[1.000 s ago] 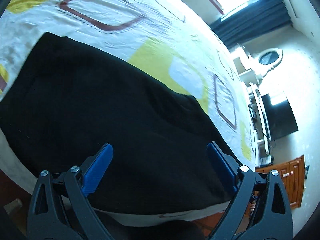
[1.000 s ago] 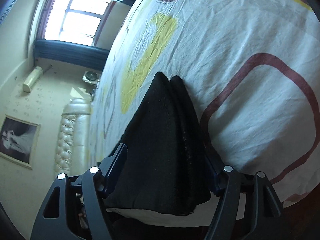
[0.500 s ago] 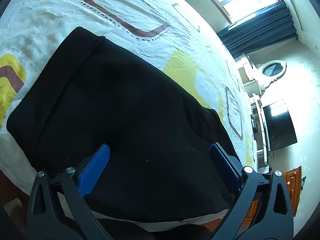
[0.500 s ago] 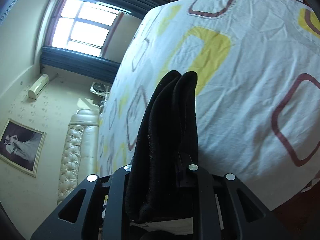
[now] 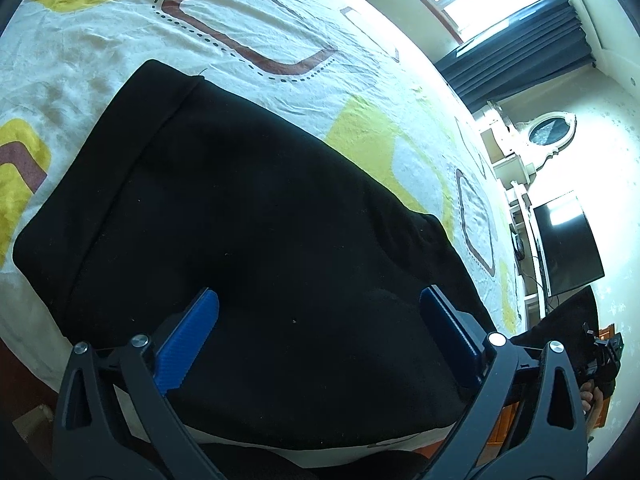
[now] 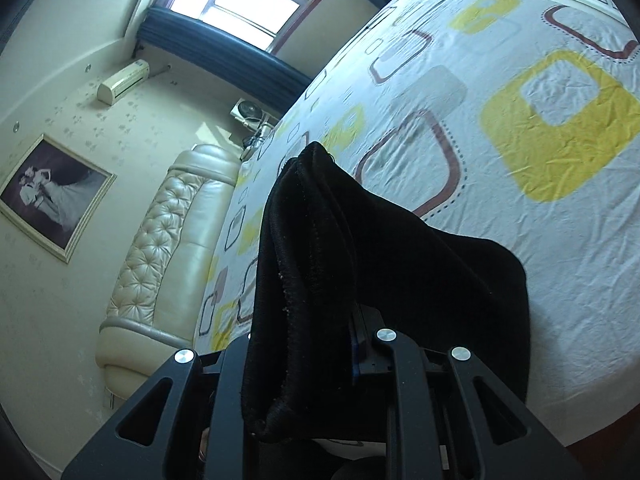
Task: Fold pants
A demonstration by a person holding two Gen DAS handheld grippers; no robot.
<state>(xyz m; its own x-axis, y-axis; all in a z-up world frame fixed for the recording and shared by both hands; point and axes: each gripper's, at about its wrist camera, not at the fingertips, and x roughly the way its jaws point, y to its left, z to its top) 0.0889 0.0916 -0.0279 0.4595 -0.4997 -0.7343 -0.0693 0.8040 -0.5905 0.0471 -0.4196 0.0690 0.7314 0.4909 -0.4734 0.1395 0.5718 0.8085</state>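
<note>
Black pants [image 5: 256, 232] lie folded flat on the patterned bedsheet [image 5: 256, 12], near the bed's front edge. My left gripper [image 5: 320, 328] hovers just above them, jaws wide open, blue pads [image 5: 188, 340] showing, nothing held. My right gripper [image 6: 312, 344] is shut on a bunched end of the pants [image 6: 320, 264], lifted off the sheet; the cloth drapes down to the right and hides the fingertips. My right gripper also shows at the left wrist view's right edge [image 5: 600, 356].
The white sheet with yellow and brown squares [image 6: 520, 100] stretches far beyond the pants. A padded headboard [image 6: 168, 240] stands at one end. A TV [image 5: 564, 240] and shelves line the wall. The bed's edge [image 5: 32, 332] is close below the grippers.
My right gripper closed on the pants end and lifted it higher. My left gripper rose and drew back a little, staying open.
</note>
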